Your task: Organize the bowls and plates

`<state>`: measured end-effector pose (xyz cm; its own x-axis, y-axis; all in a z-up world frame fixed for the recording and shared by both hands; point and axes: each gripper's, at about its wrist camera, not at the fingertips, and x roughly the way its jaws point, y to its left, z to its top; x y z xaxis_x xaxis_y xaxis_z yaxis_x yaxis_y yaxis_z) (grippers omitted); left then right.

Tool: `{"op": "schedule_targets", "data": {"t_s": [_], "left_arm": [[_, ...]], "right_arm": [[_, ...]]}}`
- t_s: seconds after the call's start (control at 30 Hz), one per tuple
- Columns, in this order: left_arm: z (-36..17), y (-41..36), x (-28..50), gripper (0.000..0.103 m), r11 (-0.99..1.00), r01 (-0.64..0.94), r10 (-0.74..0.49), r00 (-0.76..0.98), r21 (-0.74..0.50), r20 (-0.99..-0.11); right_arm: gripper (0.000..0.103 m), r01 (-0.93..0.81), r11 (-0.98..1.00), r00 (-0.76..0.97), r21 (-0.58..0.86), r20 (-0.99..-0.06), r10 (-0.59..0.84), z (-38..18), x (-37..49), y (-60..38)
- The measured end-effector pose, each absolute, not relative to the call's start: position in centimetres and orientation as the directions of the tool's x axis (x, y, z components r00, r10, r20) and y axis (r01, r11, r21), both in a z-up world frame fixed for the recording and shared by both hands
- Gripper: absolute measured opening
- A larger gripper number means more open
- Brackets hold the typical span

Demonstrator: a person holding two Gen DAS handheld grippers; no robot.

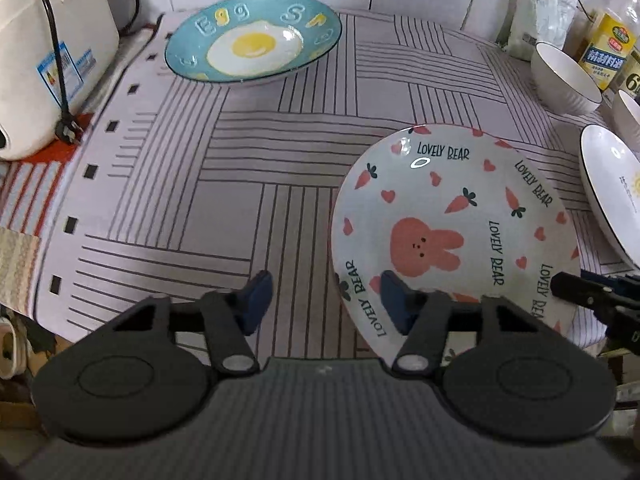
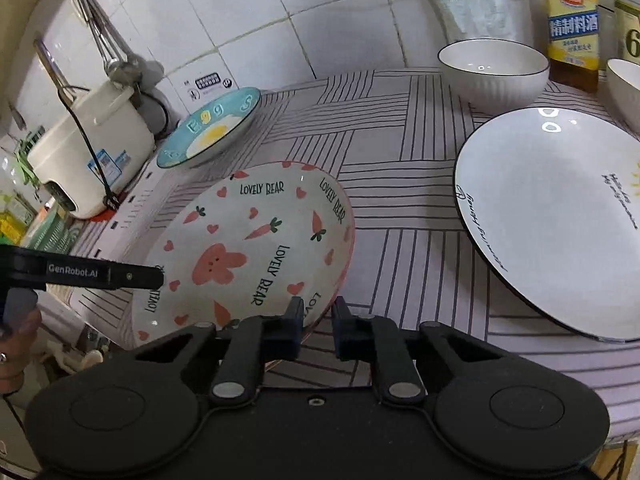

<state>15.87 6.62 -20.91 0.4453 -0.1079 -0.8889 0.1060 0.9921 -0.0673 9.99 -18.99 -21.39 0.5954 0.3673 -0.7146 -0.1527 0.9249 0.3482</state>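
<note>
The right gripper (image 2: 316, 322) has its two fingers closed on the near rim of the rabbit plate (image 2: 248, 248), one finger above the rim and one under it. The plate is tilted, its gripped edge raised from the striped tablecloth (image 2: 400, 208). It is white, with a pink rabbit, carrots, hearts and the words "LOVELY BEAR". The left gripper (image 1: 324, 300) holds nothing and its jaws stand wide apart; its right finger is above the plate's left part, and I cannot tell if it touches.

Behind, near the wall, lies the blue egg plate (image 1: 254, 38), beside a white cooker (image 1: 48, 52). To the right lies a white plate (image 2: 556, 220) with a dark rim, cut off by the frame edge. Behind it stands a white bowl (image 2: 494, 74); a second bowl (image 2: 626, 88) is only partly in view. The bottle (image 2: 574, 20) labels are hard to read.
</note>
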Motion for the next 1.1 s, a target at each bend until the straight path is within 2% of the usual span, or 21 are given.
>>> {"op": "schedule_targets", "data": {"t_s": [0.07,0.17,0.53,0.7,0.87,0.97,1.1], "left_arm": [[-21.2,6.7,16.4,0.036,0.991,0.099,-0.121,0.418,-0.087,-0.900],[-21.5,6.7,17.0,0.027,0.988,0.082,-0.155,0.389,-0.133,-0.908],[-22.6,6.5,17.8,0.028,0.974,0.013,-0.217,0.359,-0.228,-0.908],[-22.5,6.6,18.4,0.027,0.973,0.015,-0.222,0.320,-0.230,-0.921],[-20.7,5.9,17.8,0.027,0.979,0.112,-0.204,0.403,-0.173,-0.892],[-19.6,6.7,18.8,0.027,0.964,0.102,-0.266,0.408,-0.245,-0.874],[-18.1,6.6,20.2,0.027,0.960,0.164,-0.277,0.435,-0.227,-0.857]], "right_arm": [[0.017,-0.141,0.920,0.587,0.367,-0.717,0.376,-21.5,10.4,-19.2],[0.015,-0.117,0.907,0.579,0.404,-0.714,0.393,-21.7,10.5,-19.7],[0.018,-0.088,0.881,0.525,0.464,-0.730,0.437,-22.8,11.7,-19.8],[0.018,-0.071,0.875,0.502,0.479,-0.741,0.447,-22.9,12.2,-19.7],[0.021,-0.061,0.874,0.489,0.482,-0.749,0.448,-21.7,12.9,-19.4],[0.024,-0.083,0.896,0.498,0.435,-0.761,0.416,-20.5,13.4,-18.7],[0.024,-0.107,0.907,0.545,0.406,-0.739,0.395,-18.7,14.1,-18.5]]}}
